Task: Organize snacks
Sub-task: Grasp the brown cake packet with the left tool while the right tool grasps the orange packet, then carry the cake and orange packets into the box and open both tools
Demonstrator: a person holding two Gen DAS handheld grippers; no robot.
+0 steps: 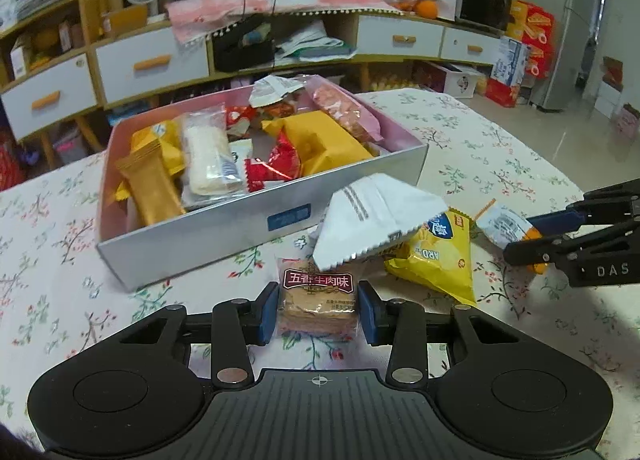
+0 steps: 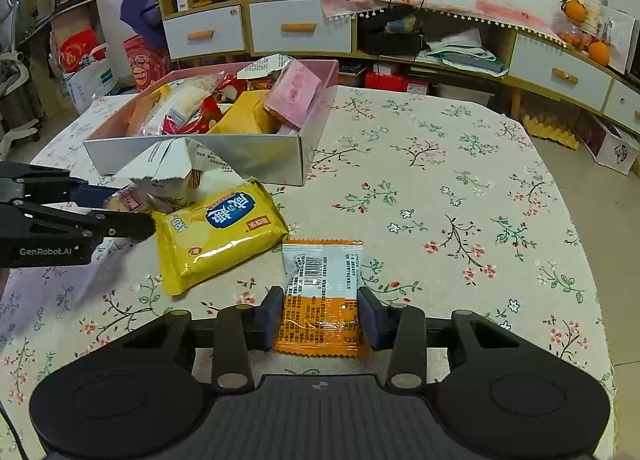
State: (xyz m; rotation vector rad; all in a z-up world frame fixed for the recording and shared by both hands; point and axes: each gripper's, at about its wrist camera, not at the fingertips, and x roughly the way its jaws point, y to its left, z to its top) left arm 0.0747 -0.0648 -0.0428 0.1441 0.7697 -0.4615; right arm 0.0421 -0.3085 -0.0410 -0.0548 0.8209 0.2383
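A clear pack of brown crackers with a dark red label (image 1: 316, 300) lies on the floral cloth, and my left gripper (image 1: 318, 310) is shut on it, blue pads against both sides. My right gripper (image 2: 320, 314) is shut on an orange-and-white packet (image 2: 320, 280), barcode side up. Each gripper shows in the other's view: the right gripper (image 1: 532, 236) at the far right, the left gripper (image 2: 120, 204) at the far left. Between them lie a yellow biscuit bag (image 2: 220, 232) and a torn white wrapper (image 2: 168, 172). Behind stands a silver box with a pink inside (image 1: 200, 236), holding several snacks.
The table (image 2: 440, 180) wears a flowered cloth and its edge curves away on the right. A long sideboard with white drawers (image 2: 300, 28) runs behind it, with a fan, cables and oranges on top. Cartons stand on the floor by a fridge (image 1: 576, 20).
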